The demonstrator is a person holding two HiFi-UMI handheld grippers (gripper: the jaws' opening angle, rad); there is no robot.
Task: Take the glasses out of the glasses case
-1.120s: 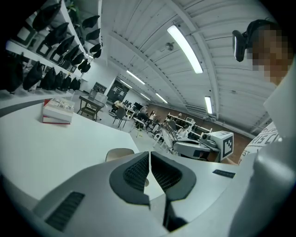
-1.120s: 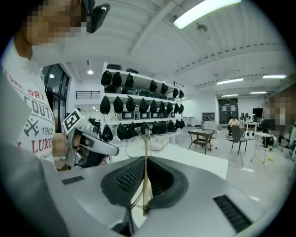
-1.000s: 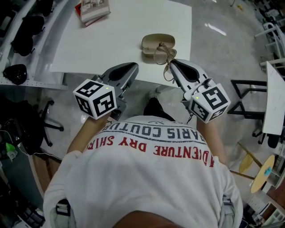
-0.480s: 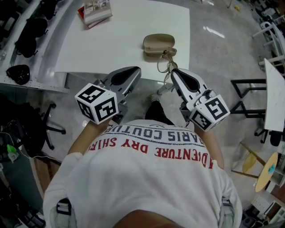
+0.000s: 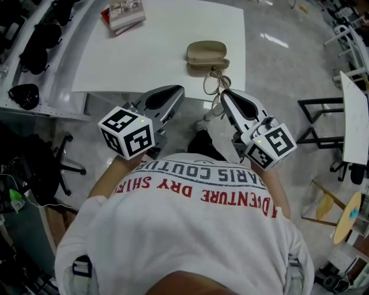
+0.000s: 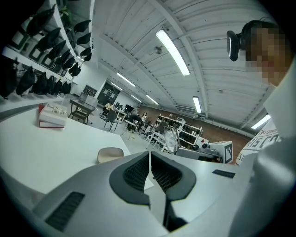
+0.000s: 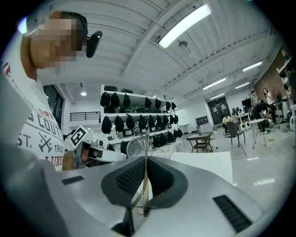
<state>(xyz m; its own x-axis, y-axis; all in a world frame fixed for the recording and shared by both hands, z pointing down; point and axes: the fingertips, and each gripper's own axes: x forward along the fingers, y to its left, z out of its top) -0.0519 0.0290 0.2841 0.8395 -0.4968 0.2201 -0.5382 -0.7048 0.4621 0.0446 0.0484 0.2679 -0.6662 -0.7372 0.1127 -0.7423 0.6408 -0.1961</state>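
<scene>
A beige glasses case [image 5: 206, 54] lies on the white table [image 5: 144, 52], close to its near right edge. The thin-framed glasses [image 5: 216, 82] hang in the air just off that edge, apart from the case. My right gripper [image 5: 223, 94] is shut on their frame; in the right gripper view a wire of the glasses [image 7: 137, 149] runs between the pads of the right gripper [image 7: 145, 163]. My left gripper [image 5: 179, 90] sits level with it to the left, shut on nothing. In the left gripper view the left gripper [image 6: 149, 159] points towards the case [image 6: 110, 154].
A stack of books [image 5: 125, 12] lies at the table's far left corner. A shelf with black caps [image 5: 23, 92] runs along the left. A black metal frame [image 5: 319, 124] and another white table [image 5: 353, 115] stand on the floor to the right.
Both grippers drew back from the table toward the person. The glasses went with the right gripper, from over the case to beyond the table's edge.
</scene>
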